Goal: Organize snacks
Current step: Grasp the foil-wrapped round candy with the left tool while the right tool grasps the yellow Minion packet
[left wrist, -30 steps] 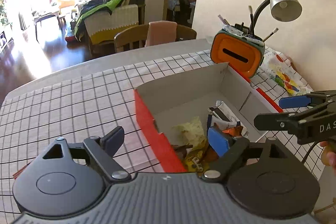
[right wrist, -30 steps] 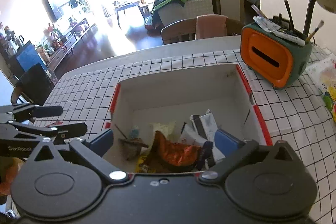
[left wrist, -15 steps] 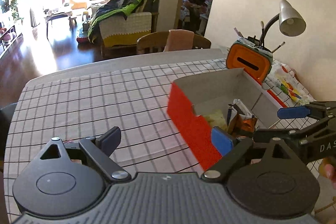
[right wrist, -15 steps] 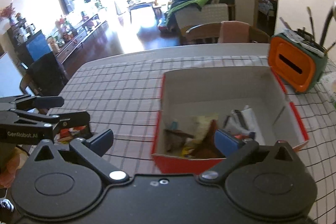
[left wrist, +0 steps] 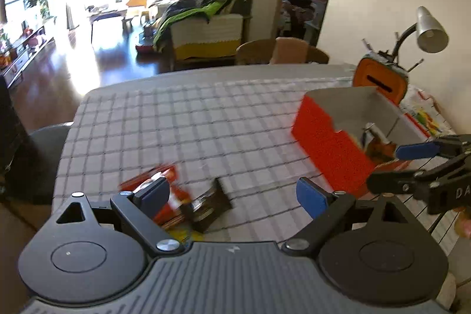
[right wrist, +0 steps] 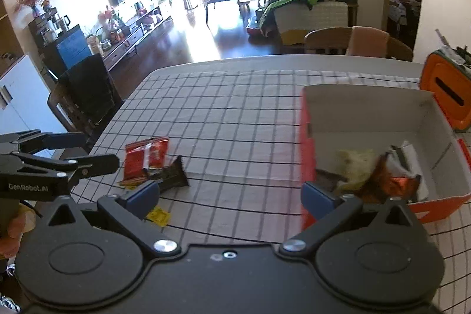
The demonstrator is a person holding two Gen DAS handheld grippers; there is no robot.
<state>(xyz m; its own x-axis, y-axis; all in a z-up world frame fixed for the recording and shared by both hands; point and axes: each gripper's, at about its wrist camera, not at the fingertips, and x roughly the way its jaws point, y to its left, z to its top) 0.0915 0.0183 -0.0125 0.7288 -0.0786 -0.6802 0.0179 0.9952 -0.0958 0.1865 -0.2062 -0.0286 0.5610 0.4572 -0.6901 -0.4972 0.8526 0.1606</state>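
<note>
A box, red outside and white inside, stands on the checked tablecloth at the right and holds several snack wrappers, among them a pale yellow packet and an orange one. Left of the box lie a red packet, a dark brown packet and a small yellow sachet. My left gripper hovers open just short of the red packet and the brown packet, holding nothing. My right gripper is open and empty between the loose packets and the box.
An orange pen holder and a desk lamp stand behind the box by the wall. A wooden chair is at the table's far side, a dark chair at its left edge. Each gripper appears in the other's view.
Both grippers have moved left, away from over the box. The box has slid to the right of both views and the loose packets on the cloth have come into sight.
</note>
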